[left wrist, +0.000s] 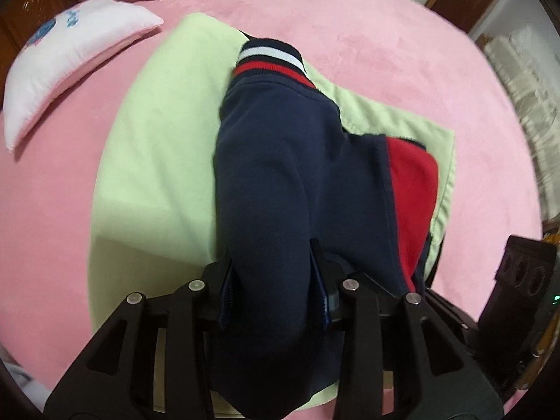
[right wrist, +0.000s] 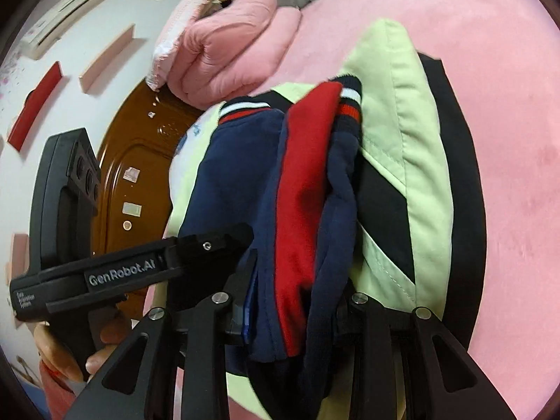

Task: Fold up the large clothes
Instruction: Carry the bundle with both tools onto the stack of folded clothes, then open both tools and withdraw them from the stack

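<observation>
A navy jacket (left wrist: 276,161) with a red panel (left wrist: 413,182) and a striped red, white and navy cuff (left wrist: 273,59) lies folded on a light green garment (left wrist: 154,147) on the pink bed. My left gripper (left wrist: 271,280) is shut on a thick fold of the navy jacket. In the right wrist view the jacket (right wrist: 231,182) and green garment (right wrist: 413,147) hang bunched together. My right gripper (right wrist: 297,301) is shut on the navy and red layers of that bundle. The left gripper's body (right wrist: 115,269) shows just left of it.
A pink bedspread (left wrist: 385,28) covers the bed. A white pillow (left wrist: 63,59) lies at the far left. A folded pink quilt (right wrist: 224,42) sits by a brown wooden headboard (right wrist: 140,161). The right gripper's body (left wrist: 518,280) shows at the right edge of the left wrist view.
</observation>
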A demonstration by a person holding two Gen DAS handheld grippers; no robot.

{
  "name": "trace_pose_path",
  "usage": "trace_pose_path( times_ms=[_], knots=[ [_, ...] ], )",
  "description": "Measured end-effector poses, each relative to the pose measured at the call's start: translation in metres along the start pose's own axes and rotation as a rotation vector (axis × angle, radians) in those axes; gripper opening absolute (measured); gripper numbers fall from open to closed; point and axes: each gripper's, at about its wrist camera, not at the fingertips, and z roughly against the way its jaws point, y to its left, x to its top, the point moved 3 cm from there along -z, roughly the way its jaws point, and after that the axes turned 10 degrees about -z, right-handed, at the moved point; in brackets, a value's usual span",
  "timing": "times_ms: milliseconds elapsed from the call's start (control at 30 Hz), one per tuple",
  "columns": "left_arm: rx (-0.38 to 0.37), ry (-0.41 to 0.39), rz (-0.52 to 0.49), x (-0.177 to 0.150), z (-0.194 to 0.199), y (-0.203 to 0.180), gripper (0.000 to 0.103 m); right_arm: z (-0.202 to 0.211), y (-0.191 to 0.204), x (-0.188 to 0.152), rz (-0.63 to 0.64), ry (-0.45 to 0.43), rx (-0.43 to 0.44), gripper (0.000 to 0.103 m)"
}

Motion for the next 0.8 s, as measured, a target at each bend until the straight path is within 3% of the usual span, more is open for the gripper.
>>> trace_pose_path(
  times_ms=[100, 167, 233, 400, 467, 500, 533, 633, 667, 800],
  knots=[
    [-0.039, 0.001, 0.058, -0.002, -0.005, 0.011, 0.039, -0.008, 0.005, -0.004, 0.002, 0.019, -0.015, 0.036],
    [-0.026, -0.007, 0.065, -0.005, -0.001, 0.005, 0.042, -0.014, 0.006, 0.000, 0.014, 0.026, -0.036, 0.044],
    [0.004, -0.019, 0.087, -0.010, 0.002, 0.003, 0.052, -0.023, 0.007, -0.001, 0.034, 0.038, -0.075, 0.057],
    [0.038, -0.057, 0.217, -0.036, 0.014, 0.000, 0.059, 0.007, 0.006, 0.019, 0.079, 0.100, -0.071, 0.061],
    [0.076, -0.087, 0.258, -0.047, 0.023, -0.003, 0.062, 0.020, 0.010, 0.022, 0.111, 0.108, -0.064, 0.072],
    [0.098, -0.094, 0.280, -0.054, 0.026, -0.005, 0.063, 0.025, 0.010, 0.020, 0.128, 0.106, -0.065, 0.084],
    [0.104, -0.105, 0.296, -0.059, 0.031, -0.009, 0.064, 0.031, 0.013, 0.020, 0.141, 0.099, -0.069, 0.087],
    [0.168, -0.177, 0.363, -0.086, 0.049, -0.022, 0.068, 0.066, -0.001, 0.009, 0.165, 0.086, -0.115, 0.092],
    [0.184, -0.197, 0.374, -0.095, 0.057, -0.027, 0.070, 0.061, 0.000, 0.018, 0.166, 0.085, -0.139, 0.092],
    [0.151, -0.318, 0.439, -0.147, 0.090, -0.065, 0.070, 0.105, -0.037, 0.005, 0.135, 0.077, -0.248, 0.093]
  ],
)
